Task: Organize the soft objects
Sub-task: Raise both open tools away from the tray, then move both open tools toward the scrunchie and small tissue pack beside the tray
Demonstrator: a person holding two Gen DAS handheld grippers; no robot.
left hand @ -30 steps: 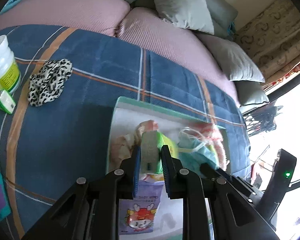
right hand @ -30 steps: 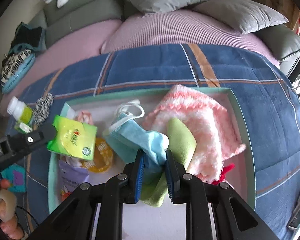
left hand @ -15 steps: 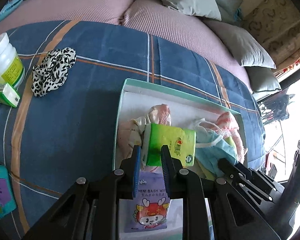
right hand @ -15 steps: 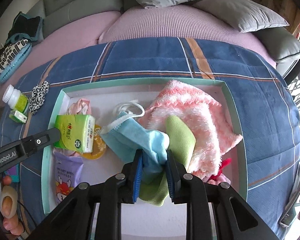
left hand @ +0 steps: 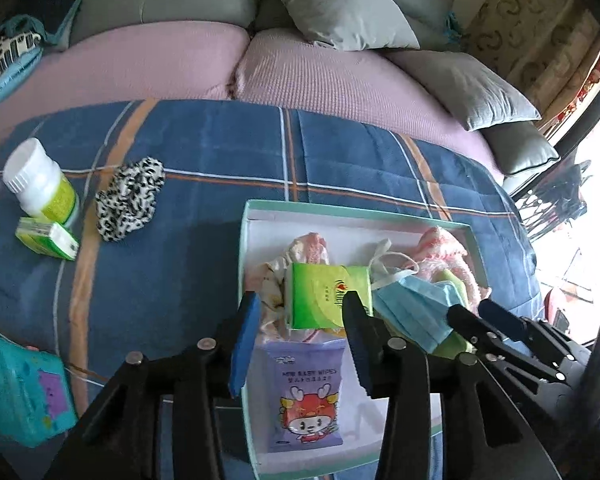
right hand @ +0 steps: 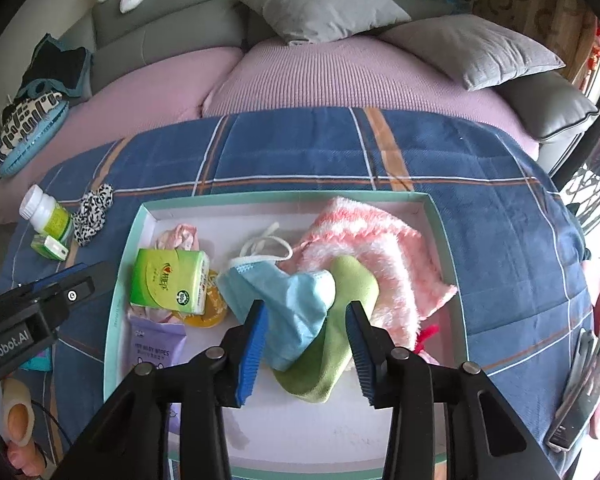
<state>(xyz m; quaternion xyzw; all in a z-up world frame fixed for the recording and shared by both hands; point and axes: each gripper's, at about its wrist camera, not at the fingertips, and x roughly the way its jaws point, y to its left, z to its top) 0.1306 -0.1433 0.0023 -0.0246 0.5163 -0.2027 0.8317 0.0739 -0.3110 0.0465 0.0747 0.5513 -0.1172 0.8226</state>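
1. Right gripper [right hand: 306, 346] jaws just spread apart, gripping nothing, above blue face mask [right hand: 288, 304] and green cloth [right hand: 340, 328] near tray [right hand: 440, 216] front edge.
2. Left gripper [left hand: 300, 340] likewise just opened, empty, over green tissue pack [left hand: 324, 296] by tray's left edge.
3. Beyond on blanket [left hand: 220, 160]: leopard scrunchie [left hand: 130, 198], white bottle [left hand: 40, 184].

A navy quilted blanket [right hand: 300, 152] crossed by white and orange stripes carries a mint-rimmed white cardboard tray [right hand: 128, 240]. In it: a lime-green tissue pack [right hand: 168, 280], pale blue face mask [right hand: 284, 304], pink-and-white fluffy towel [right hand: 380, 248], green cloth [right hand: 340, 344], purple cartoon wipes packet [left hand: 306, 396]. A black-and-white spotted scrunchie [left hand: 130, 204] lies outside.
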